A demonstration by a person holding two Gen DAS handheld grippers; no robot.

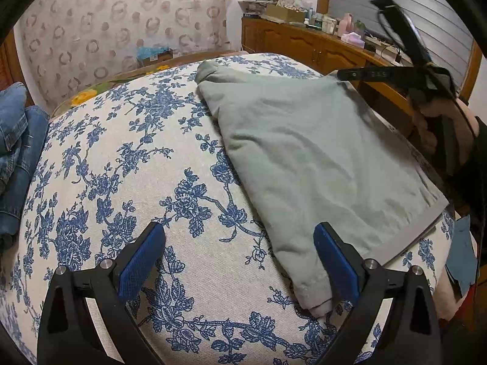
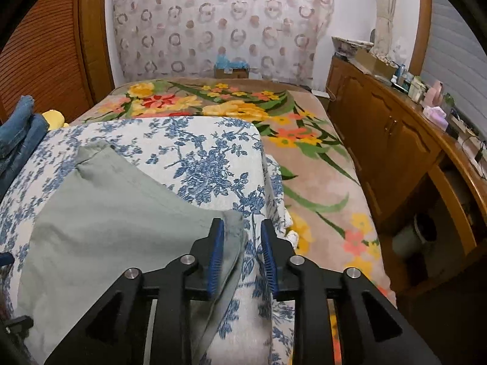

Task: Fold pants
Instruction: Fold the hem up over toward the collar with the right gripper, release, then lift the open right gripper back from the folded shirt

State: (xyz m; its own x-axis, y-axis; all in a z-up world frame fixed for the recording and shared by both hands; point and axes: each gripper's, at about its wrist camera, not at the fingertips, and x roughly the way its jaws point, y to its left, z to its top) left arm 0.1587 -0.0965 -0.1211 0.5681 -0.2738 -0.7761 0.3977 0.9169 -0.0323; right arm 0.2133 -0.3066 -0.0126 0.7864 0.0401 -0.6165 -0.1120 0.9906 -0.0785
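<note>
Grey-green pants [image 1: 307,158] lie folded flat on a white cloth with blue flowers [image 1: 137,164]. My left gripper [image 1: 240,240] is open wide just above the cloth; its right finger [image 1: 334,258] is beside the pants' near corner, with nothing held. My right gripper [image 2: 243,243] is open by a narrow gap at the pants' right corner [image 2: 234,222], its left finger lying over the fabric edge. The pants [image 2: 115,219] fill the lower left of the right wrist view. The right gripper also shows in the left wrist view [image 1: 350,74] at the pants' far right edge.
A pile of blue jeans [image 1: 15,152] lies at the left edge. A flowered blanket [image 2: 304,158] covers the bed beyond the cloth. A wooden cabinet [image 2: 395,140] with clutter on top runs along the right. A patterned curtain [image 2: 213,24] hangs behind.
</note>
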